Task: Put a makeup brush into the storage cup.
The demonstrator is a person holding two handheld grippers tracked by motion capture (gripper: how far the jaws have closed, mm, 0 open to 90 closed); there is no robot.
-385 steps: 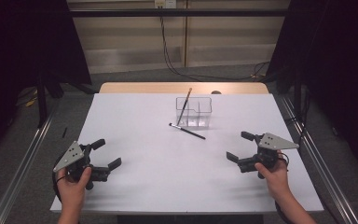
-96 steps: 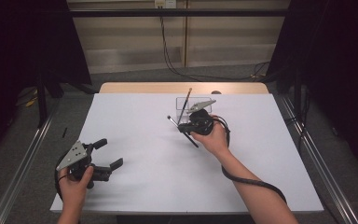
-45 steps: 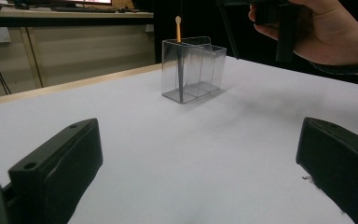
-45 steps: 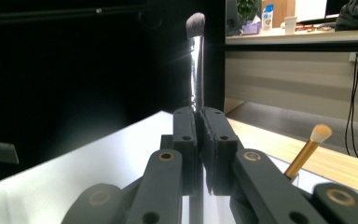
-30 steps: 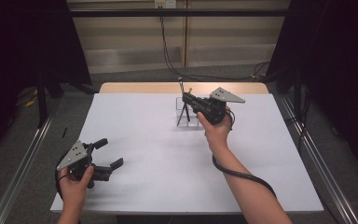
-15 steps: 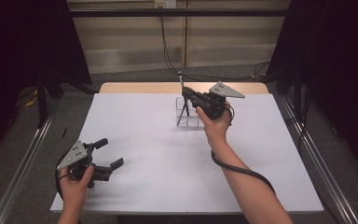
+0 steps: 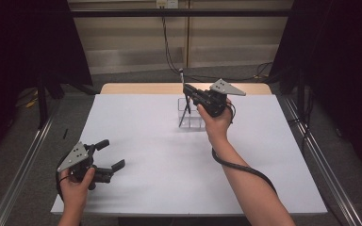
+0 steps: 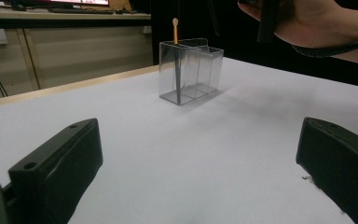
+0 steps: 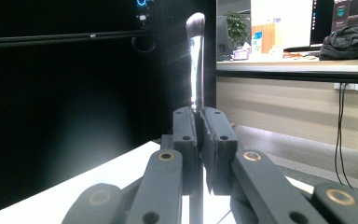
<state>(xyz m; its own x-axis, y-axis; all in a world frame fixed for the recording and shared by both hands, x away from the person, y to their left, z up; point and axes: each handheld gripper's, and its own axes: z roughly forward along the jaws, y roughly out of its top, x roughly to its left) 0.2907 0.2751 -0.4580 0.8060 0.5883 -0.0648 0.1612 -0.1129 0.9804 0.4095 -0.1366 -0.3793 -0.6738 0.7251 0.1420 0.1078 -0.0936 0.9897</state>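
The right gripper (image 9: 199,128) had its two black jaws clamped on the slim silver-handled makeup brush (image 9: 196,60), held upright with the soft bristle head on top and the handle tail pointing down. Seen from above, the brush (image 7: 185,94) hung over the clear plastic divided organiser box (image 7: 191,115) at the far middle of the white table (image 7: 136,141), where an orange-tipped stick (image 8: 175,42) stood in one compartment. To my eye, lowering it straight, tail first into a free compartment, would avoid knocking the light box. The left gripper (image 7: 104,160) rested open near the table's front-left corner.
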